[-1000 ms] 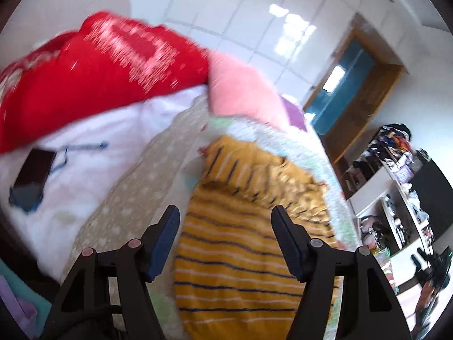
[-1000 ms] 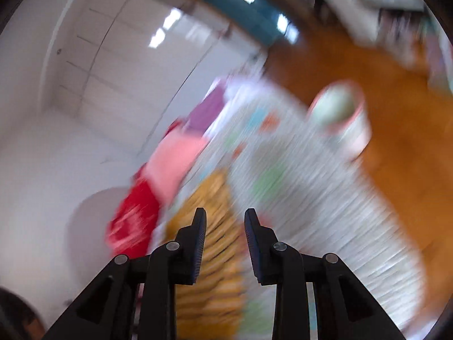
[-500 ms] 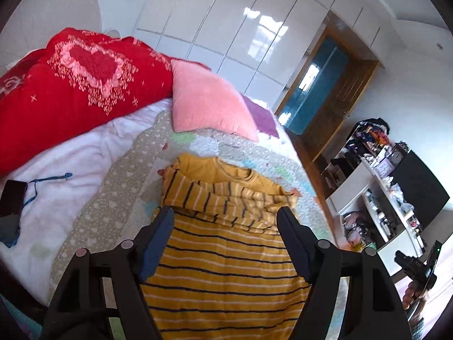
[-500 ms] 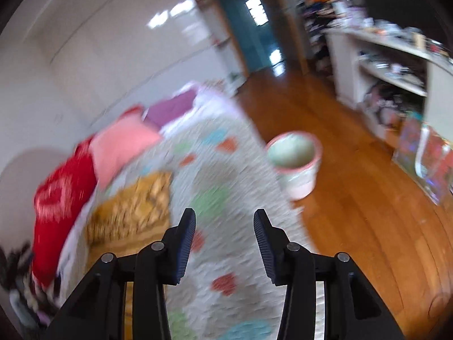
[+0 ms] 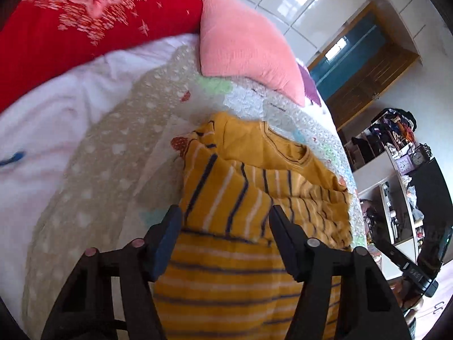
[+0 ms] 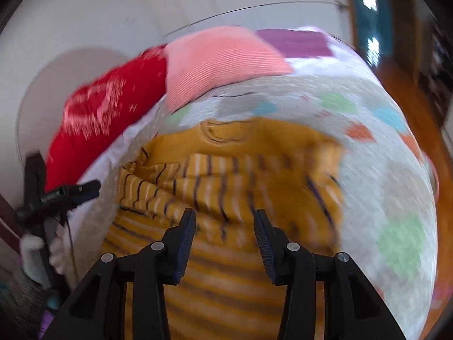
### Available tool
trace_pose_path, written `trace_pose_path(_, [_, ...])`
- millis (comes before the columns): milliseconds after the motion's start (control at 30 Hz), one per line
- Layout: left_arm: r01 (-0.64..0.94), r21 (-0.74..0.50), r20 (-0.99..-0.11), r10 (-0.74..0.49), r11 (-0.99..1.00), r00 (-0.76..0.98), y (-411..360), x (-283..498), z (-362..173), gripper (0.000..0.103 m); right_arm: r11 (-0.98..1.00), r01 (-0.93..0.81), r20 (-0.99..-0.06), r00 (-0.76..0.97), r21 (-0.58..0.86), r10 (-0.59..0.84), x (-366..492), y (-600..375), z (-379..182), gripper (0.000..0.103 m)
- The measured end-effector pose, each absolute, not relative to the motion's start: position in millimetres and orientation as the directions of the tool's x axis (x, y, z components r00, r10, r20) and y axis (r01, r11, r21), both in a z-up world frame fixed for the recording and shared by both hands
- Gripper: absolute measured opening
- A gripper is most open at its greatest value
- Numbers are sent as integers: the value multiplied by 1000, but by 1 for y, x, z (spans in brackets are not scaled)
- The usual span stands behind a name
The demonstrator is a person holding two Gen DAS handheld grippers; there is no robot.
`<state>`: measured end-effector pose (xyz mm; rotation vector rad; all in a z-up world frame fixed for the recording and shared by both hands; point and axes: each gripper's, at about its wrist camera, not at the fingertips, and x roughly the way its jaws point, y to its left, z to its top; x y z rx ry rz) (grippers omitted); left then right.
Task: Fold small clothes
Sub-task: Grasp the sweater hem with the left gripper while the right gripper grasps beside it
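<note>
A small mustard-yellow top with navy and white stripes (image 5: 249,198) lies flat on the patterned bed quilt (image 5: 283,107), its sleeves folded across the chest below the neckline. My left gripper (image 5: 225,221) hovers open just above the near part of the top, with nothing between its fingers. In the right wrist view the same striped top (image 6: 226,175) fills the middle, blurred by motion. My right gripper (image 6: 225,223) is open over its lower half and holds nothing. The left gripper (image 6: 56,195) also shows at the far left of that view, held by a gloved hand (image 6: 34,252).
A red heart-patterned pillow (image 5: 85,22) and a pink pillow (image 5: 243,42) lie at the head of the bed. A beige dotted blanket (image 5: 113,155) covers the left side. White shelves with clutter (image 5: 402,175) and a wooden floor (image 6: 407,96) lie to the right.
The right wrist view swung from the floor and pink bin back onto the striped top. The left gripper dropped closer to the top. Both stayed open.
</note>
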<state>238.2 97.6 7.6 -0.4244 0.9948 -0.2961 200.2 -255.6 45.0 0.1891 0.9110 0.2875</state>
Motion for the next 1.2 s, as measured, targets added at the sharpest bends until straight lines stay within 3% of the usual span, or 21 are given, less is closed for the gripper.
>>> trace_pose_path(67, [66, -436, -758, -406, 898, 511, 92, 251, -2, 52, 947, -217, -759, 567, 236, 319, 232, -226, 36, 47])
trace_pose_path(133, [75, -394, -780, -376, 916, 501, 87, 255, -15, 33, 944, -259, -772, 550, 204, 317, 261, -199, 26, 47])
trace_pose_path(200, [70, -390, -796, -375, 918, 475, 85, 255, -30, 26, 935, -306, -791, 519, 182, 323, 288, -172, 14, 47])
trace_pose_path(500, [39, -495, -703, -426, 868, 570, 105, 235, -61, 27, 849, -522, -843, 415, 86, 341, 339, -67, -22, 47])
trace_pose_path(567, [34, -489, -700, -416, 872, 581, 107, 233, -69, 32, 826, -562, -849, 412, 48, 330, 343, -51, -27, 47])
trace_pose_path(733, [28, -559, -660, -464, 829, 591, 113, 235, -80, 34, 763, -646, -885, 363, -15, 290, 350, -20, -48, 47])
trace_pose_path(767, [32, -549, -659, -456, 835, 598, 112, 235, -80, 34, 759, -650, -887, 355, -8, 295, 350, -18, -49, 32])
trace_pose_path(800, [38, -535, -660, -445, 844, 606, 110, 235, -80, 34, 757, -652, -892, 316, 43, 323, 350, -19, -48, 10])
trace_pose_path(933, [43, -497, -670, -415, 867, 616, 104, 236, -78, 34, 790, -610, -879, 341, 62, 332, 354, -23, -35, 8])
trace_pose_path(1200, [43, -476, -676, -397, 878, 620, 102, 237, -79, 34, 934, -316, -803, 593, -167, 57, 402, -40, -34, 7])
